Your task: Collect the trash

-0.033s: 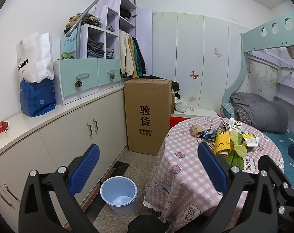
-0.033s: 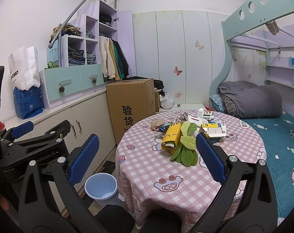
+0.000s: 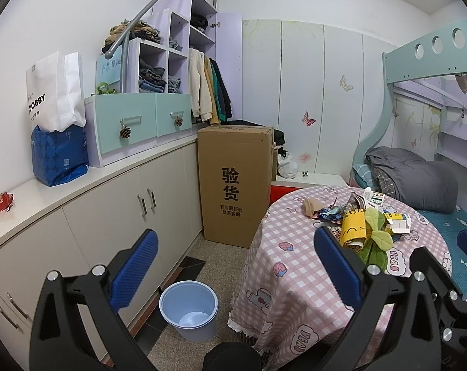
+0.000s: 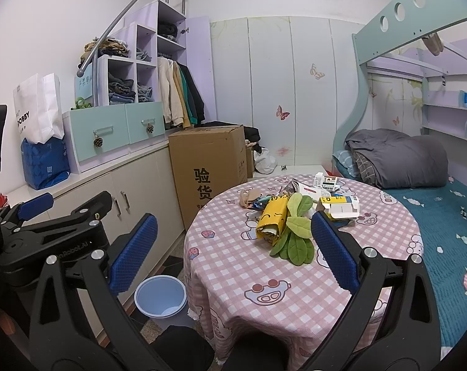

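Presently, both tools are held back from the work and neither carries anything: the left gripper [image 3: 233,259] and the right gripper [image 4: 230,244] each show blue pads spread wide apart. The trash lies in a loose heap on the round table [image 4: 233,266] with the pink checked cloth, right of centre in the right wrist view. It includes a yellow wrapper [image 4: 272,218], a flattened white-and-yellow carton [image 4: 341,207], small crumpled foil packets [image 4: 258,202] and a leafy green piece [image 4: 295,238] that touches the wrapper. All of this appears light, thin and easily crushed; the foil is probably slippery and the carton moderately stiff. A sound hold is likely across the rolled body of the yellow wrapper, or across a free edge of the carton, rather than on flat film lying against the cloth. The blue bin [image 3: 188,309] stands open on the floor, lower centre of the left wrist view, just beside the table skirt. Pinching the tablecloth along with an item is a risk.
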`<state>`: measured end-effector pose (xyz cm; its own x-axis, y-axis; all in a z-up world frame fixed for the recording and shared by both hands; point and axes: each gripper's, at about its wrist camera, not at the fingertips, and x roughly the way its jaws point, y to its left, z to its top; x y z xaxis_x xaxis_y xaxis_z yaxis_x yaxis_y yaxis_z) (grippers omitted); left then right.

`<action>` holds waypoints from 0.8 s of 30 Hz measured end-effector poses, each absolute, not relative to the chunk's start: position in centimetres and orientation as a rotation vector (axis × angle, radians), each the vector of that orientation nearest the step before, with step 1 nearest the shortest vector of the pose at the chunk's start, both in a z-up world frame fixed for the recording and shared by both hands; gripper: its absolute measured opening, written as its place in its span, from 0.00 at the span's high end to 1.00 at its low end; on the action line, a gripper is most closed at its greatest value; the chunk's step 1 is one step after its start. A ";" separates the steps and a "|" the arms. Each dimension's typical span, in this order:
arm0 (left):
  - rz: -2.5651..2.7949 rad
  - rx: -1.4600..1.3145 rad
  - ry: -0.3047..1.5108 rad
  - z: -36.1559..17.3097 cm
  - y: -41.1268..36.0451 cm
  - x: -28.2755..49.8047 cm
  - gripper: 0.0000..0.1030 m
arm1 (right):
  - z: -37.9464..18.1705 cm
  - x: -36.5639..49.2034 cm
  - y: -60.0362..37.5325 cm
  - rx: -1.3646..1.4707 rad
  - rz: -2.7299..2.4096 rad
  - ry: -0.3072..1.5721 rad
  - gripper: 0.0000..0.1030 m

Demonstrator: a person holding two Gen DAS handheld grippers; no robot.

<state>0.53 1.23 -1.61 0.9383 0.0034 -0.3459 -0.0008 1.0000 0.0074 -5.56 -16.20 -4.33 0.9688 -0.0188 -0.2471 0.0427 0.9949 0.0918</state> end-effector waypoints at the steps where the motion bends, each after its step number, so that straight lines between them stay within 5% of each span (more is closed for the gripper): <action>1: 0.002 0.008 0.353 -1.6 1.2 0.5 0.04 | -4.3 -5.6 -16.2 0.097 -0.030 0.249 0.06; 24: 0.005 0.007 0.359 -2.4 1.9 0.5 0.04 | -5.0 -5.3 -15.6 0.100 -0.024 0.257 0.06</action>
